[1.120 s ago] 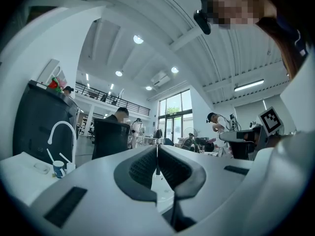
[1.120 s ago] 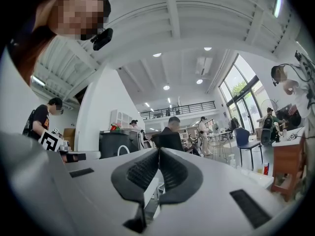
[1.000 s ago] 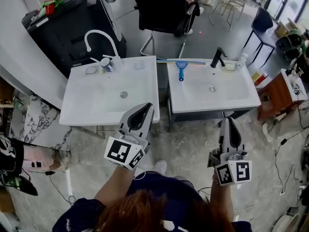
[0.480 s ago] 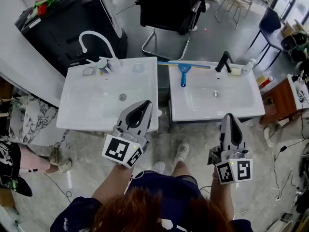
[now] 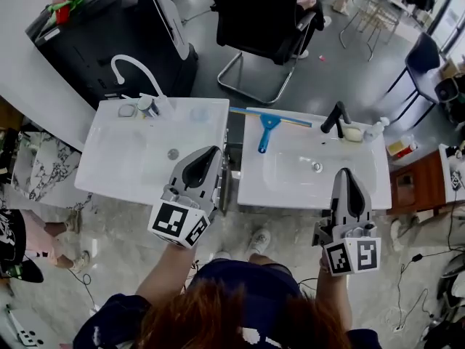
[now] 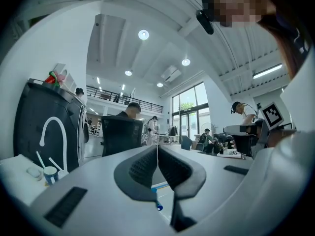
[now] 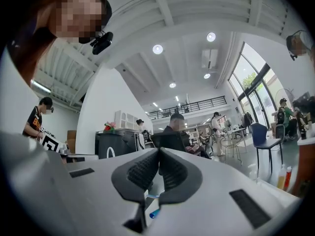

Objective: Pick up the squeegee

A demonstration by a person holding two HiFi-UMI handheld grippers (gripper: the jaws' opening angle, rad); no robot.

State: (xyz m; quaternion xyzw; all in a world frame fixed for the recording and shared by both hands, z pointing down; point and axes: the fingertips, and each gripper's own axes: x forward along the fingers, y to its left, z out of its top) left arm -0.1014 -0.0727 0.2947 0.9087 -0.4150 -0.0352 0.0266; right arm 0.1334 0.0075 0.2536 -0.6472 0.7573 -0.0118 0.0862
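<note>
A: Two sinks closer now, left sink (image 5: 109, 167) and right sink (image 5: 289, 189); tips of left hand-held gripper (image 5: 215, 150) and right hand-held gripper (image 5: 346, 171) over their front edges.
B: Jaws?
A: Both pressed together, empty. One squeegee (image 5: 267, 126) across right sink's back rim.

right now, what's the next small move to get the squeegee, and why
Probably open the jaws of the left gripper: they are shut and empty. The squeegee lies untouched on the back rim of the right sink, handle toward the person, and in the head view it sits closer to this gripper than to the right gripper.
</note>
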